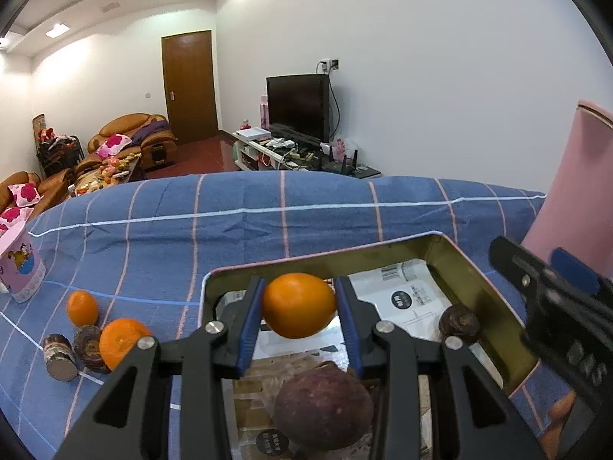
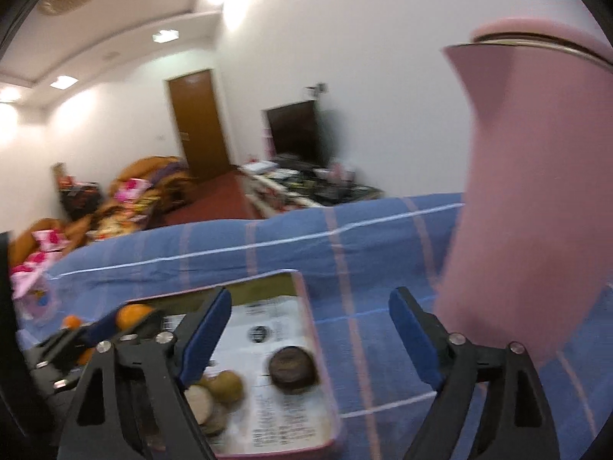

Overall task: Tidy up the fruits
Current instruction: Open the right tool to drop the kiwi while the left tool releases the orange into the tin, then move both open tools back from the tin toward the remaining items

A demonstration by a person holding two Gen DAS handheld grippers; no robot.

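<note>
Left gripper [image 1: 299, 306] pinches a smooth, glossy orange [image 1: 298, 304] above the pink-rimmed tin tray [image 1: 494, 299]. In the tray: a large dull purple-brown fruit [image 1: 323, 406], nearest, and a small dark one [image 1: 459, 324]. Right gripper [image 2: 310, 333] spread wide, empty. Two oranges [image 1: 122, 341] lie left on the blue checked cloth [image 1: 230, 230]. Beyond: television [image 1: 298, 109], brown door [image 1: 189, 84]

Blue checked cloth [image 1: 237, 230] covers surface. Open tin tray [image 1: 482, 280] lies on it. Left of tray: two oranges [image 1: 82, 307], two brown cut pieces [image 1: 59, 356], pink printed cup [image 1: 21, 272]. Right of tray: tall pink container [image 2: 536, 191].
</note>
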